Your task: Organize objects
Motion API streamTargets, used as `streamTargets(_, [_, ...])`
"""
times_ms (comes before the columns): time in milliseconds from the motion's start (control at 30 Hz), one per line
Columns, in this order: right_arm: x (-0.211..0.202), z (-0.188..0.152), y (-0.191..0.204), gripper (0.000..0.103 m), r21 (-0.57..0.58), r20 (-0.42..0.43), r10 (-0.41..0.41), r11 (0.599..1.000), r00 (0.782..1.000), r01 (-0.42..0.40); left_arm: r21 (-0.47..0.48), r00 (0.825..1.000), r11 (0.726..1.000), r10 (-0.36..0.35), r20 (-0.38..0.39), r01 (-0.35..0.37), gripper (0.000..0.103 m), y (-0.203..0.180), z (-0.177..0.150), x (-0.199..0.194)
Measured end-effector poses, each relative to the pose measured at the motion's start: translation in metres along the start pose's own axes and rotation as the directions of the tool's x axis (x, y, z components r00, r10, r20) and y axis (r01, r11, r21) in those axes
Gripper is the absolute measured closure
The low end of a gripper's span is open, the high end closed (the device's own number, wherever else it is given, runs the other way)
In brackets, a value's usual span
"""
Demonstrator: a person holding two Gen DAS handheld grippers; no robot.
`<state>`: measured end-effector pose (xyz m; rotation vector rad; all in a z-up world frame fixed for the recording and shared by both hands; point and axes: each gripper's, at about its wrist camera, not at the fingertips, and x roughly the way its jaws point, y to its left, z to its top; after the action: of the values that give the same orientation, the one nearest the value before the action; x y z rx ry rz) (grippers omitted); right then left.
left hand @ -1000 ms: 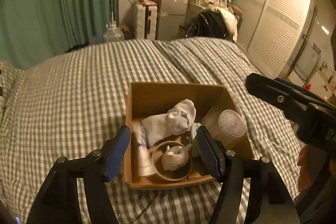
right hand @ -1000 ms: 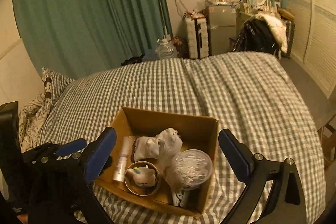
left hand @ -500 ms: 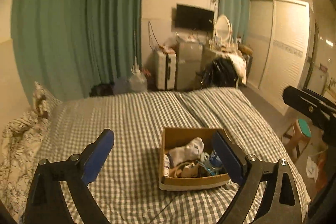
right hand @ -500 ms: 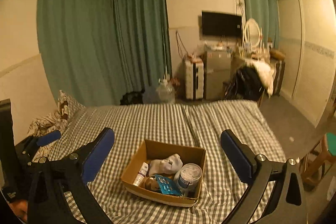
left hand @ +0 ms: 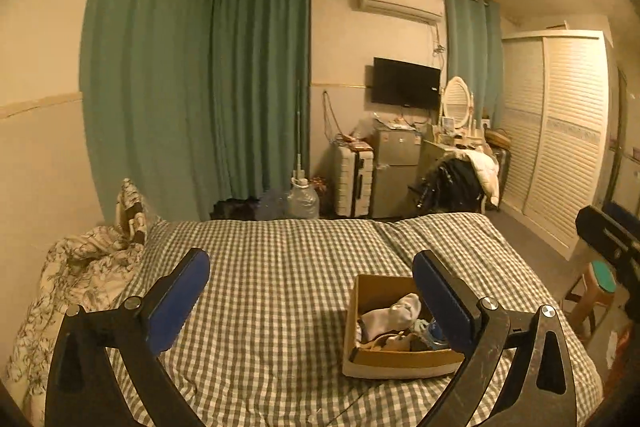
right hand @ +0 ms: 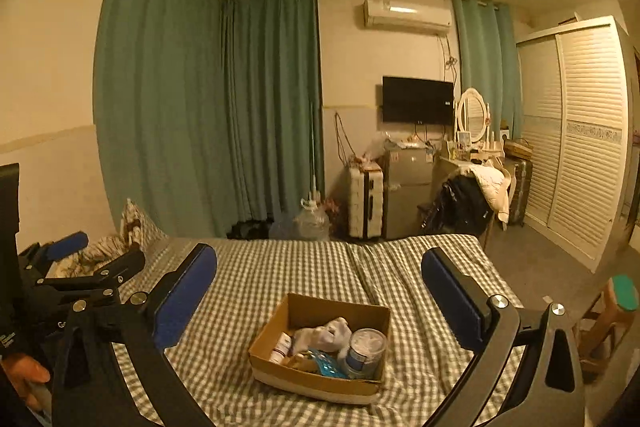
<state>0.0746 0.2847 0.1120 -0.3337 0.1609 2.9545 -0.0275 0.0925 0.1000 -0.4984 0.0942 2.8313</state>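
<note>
The box (right hand: 320, 343) sits on the checked bed (right hand: 280, 275), low in the right wrist frame, centred between and beyond the right gripper (right hand: 320, 291) fingers, clear of both. In the left wrist frame the box (left hand: 396, 359) lies lower right, partly behind the left gripper's (left hand: 312, 291) right finger. Both grippers are spread wide and hold nothing. Inside the box lie a white sock (right hand: 324, 333), a tub (right hand: 366, 349) and a tube (right hand: 281, 345).

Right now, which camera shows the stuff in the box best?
The right wrist view: the whole box sits between the open jaws, contents plain. In the left wrist view the right-hand finger covers part of the box.
</note>
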Motion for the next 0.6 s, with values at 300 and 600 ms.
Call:
streamTargets(300, [0.09,-0.09,0.016,0.0,-0.105,-0.173,-0.051,0.994,0.984,0.033,0.01,0.99,0.991,0.136,-0.026,-0.136,0.0,0.012,-0.064,0.028])
streamTargets(600, [0.114,-0.117,0.012,0.0,-0.046,-0.244,0.013,0.999,0.97,-0.025,-0.037,0.98,0.986,0.16,-0.117,-0.165,0.0,0.031,-0.086,0.051])
